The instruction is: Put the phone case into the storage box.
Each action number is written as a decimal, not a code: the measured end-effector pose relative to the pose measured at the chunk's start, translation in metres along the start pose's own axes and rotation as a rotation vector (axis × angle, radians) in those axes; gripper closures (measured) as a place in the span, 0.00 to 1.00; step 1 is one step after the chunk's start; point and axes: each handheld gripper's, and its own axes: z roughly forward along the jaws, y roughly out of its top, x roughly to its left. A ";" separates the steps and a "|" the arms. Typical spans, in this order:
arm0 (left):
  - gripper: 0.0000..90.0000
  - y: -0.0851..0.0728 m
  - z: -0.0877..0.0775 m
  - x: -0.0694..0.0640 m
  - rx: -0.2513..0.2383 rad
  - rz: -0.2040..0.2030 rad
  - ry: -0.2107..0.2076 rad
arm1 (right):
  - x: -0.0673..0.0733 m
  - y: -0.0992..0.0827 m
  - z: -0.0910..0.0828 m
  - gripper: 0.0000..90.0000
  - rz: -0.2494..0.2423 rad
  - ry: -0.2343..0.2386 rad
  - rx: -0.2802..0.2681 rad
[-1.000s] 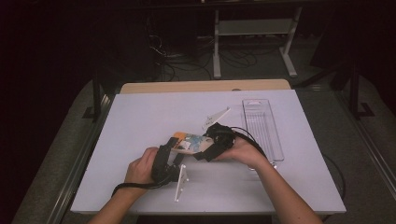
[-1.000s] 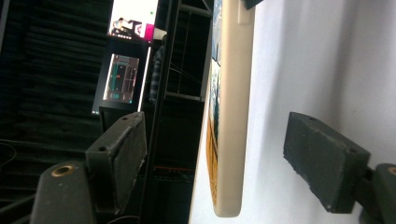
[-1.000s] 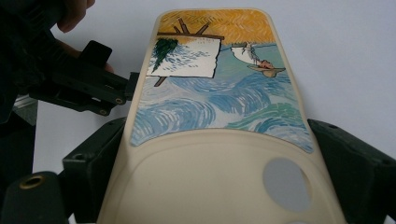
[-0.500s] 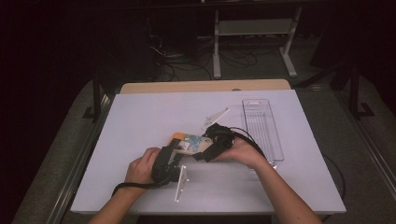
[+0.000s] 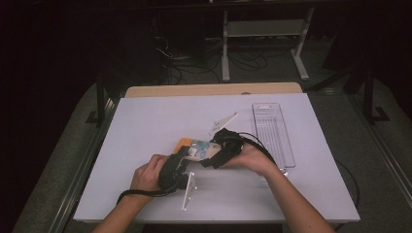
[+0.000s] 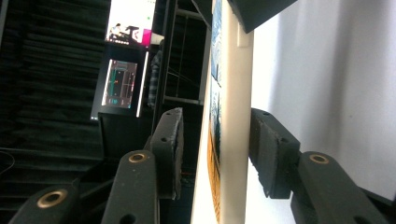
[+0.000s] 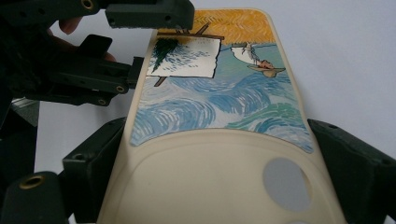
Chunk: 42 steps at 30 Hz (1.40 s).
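A cream phone case (image 5: 199, 149) printed with blue waves and an orange sky is held flat just above the white table (image 5: 145, 121). My right gripper (image 5: 221, 150) is shut on its camera-hole end, a jaw on each long edge (image 7: 222, 135). My left gripper (image 5: 177, 165) reaches over the orange end from the left. In the left gripper view the case (image 6: 231, 116) stands edge-on between the jaws (image 6: 219, 154), which have just been closing. One pad (image 6: 268, 154) is against the case's back. The other pad (image 6: 170, 149) still stands a gap away from its printed face.
A clear plastic stand (image 5: 188, 191) sits just in front of my hands. Another clear angled piece (image 5: 223, 121) lies behind them. A long clear tray (image 5: 272, 133) rests at the right of the table. Dark floor, cables and a desk frame lie beyond the far edge.
The left gripper's jaws have drawn in around the case's orange end. Both hands and the case stay where they were.
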 end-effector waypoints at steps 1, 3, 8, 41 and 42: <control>0.64 0.000 0.000 0.000 0.000 0.001 -0.001 | 0.000 0.000 0.000 0.11 0.000 0.001 0.000; 0.65 0.001 0.000 0.000 0.000 0.005 -0.004 | 0.000 0.000 0.000 0.11 0.000 0.003 0.001; 0.69 0.001 0.000 0.000 0.002 0.008 -0.010 | 0.001 0.000 0.001 0.11 0.005 0.005 0.000; 0.84 0.003 0.000 0.000 0.000 0.038 -0.031 | 0.004 0.002 0.001 0.11 0.034 0.021 -0.002; 0.85 0.003 0.000 0.000 0.000 0.041 -0.030 | 0.004 0.002 0.001 0.11 0.035 0.023 -0.004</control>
